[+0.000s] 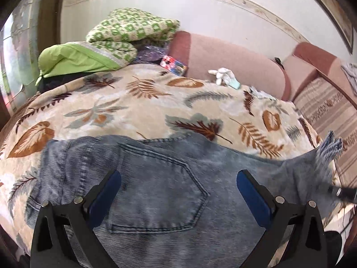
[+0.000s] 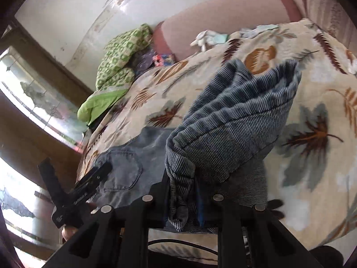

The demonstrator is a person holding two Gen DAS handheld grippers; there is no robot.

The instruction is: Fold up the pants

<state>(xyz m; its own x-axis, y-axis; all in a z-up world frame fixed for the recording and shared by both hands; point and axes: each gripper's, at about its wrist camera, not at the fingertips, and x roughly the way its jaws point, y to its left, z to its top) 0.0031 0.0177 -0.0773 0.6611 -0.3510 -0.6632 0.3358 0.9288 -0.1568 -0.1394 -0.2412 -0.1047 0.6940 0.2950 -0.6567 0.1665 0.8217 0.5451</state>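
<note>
Right gripper (image 2: 189, 192): clenched on the leg ends of the jeans (image 2: 232, 120), 2 black fingers pinched tight with a bunched roll of ribbed blue denim between them. Denim fanning upward from the grip in stacked folds, lifted off the leaf-print blanket (image 2: 312, 89). Seen from the left wrist, a frayed hem (image 1: 330, 145) raised at the right edge, beside a blurred dark gripper part (image 1: 343, 193).

Left gripper (image 1: 178, 183): released, blue pads (image 1: 252, 192) spread wide apart, nothing between them. Hovering over the seat of the jeans, directly above a stitched back pocket (image 1: 160, 189). Seen from the right wrist as a black forked frame (image 2: 73, 192) at lower left, a bit of hand (image 2: 67, 230) beneath it, near the same pocket.

Jeans: upper part lying flat on the blanket at its near edge, pocket side up; legs drawn up and held by the right gripper.

Farther out on the blanket: a white soft toy (image 1: 222, 74) against a pink sofa back (image 1: 234, 58), a small colourful box (image 1: 174, 65) to its left. Past that, a green-and-cream patterned quilt (image 1: 131, 26) heaped on a lime green pillow (image 1: 75, 58). White wall (image 1: 178, 6) with a patterned border behind; striped sofa cover (image 1: 330, 116) at far right.
</note>
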